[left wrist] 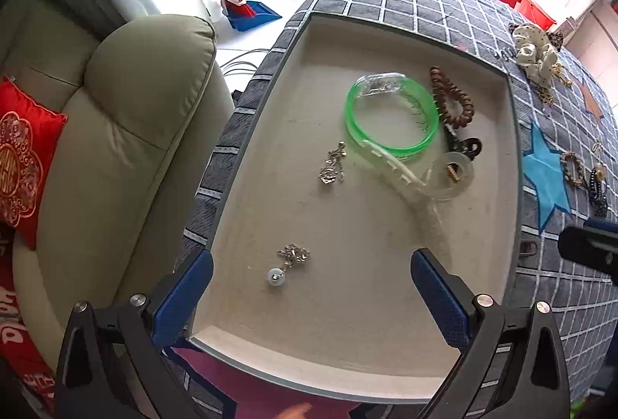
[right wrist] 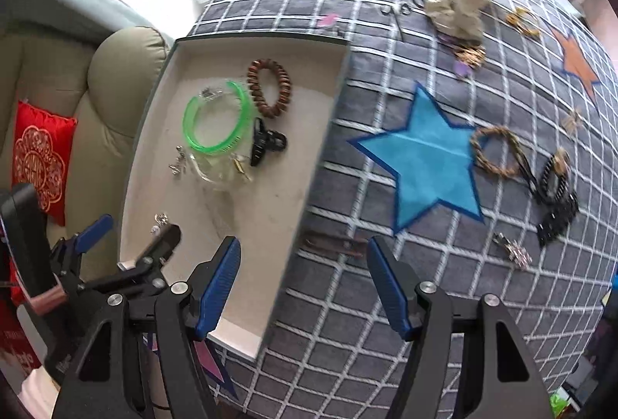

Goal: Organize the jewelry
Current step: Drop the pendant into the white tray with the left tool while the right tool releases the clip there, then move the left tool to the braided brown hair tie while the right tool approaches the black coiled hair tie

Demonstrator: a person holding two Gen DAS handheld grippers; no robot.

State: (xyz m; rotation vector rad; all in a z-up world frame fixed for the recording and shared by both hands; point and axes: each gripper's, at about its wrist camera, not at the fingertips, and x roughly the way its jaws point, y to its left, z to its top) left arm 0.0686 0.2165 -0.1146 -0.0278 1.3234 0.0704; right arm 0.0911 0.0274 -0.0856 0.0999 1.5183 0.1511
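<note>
Your left gripper (left wrist: 311, 293) hangs over the near end of the tray (left wrist: 513, 133), pointing steeply down, jaws spread wide and holding nothing; the pendant (left wrist: 287, 264) with its white bead lies loose on the tray floor between the fingertips. Your right gripper (right wrist: 303, 278) points straight down over the tray's right wall and the cloth (right wrist: 386, 322), jaws partly open and empty, with a brown clip (right wrist: 334, 243) lying on the cloth just past them. The tray already holds a green bangle (left wrist: 390, 114), brown coil tie (left wrist: 452, 102), black claw clip (left wrist: 465, 145) and a small chain (left wrist: 332, 164). Well apart to the right, on the cloth, wait a braided ring (right wrist: 496, 150), black clips (right wrist: 556, 199), a silver brooch (right wrist: 515, 253) and a cream scrunchie (right wrist: 455, 2). The risks as I judge them: the clip lies flat and thin on soft cloth, so the pads may pinch fabric or slide over it. Coming down close to the tray wall could catch that rim and shift the tray. The two grippers sit near each other, so a careless sweep could knock them together.
</note>
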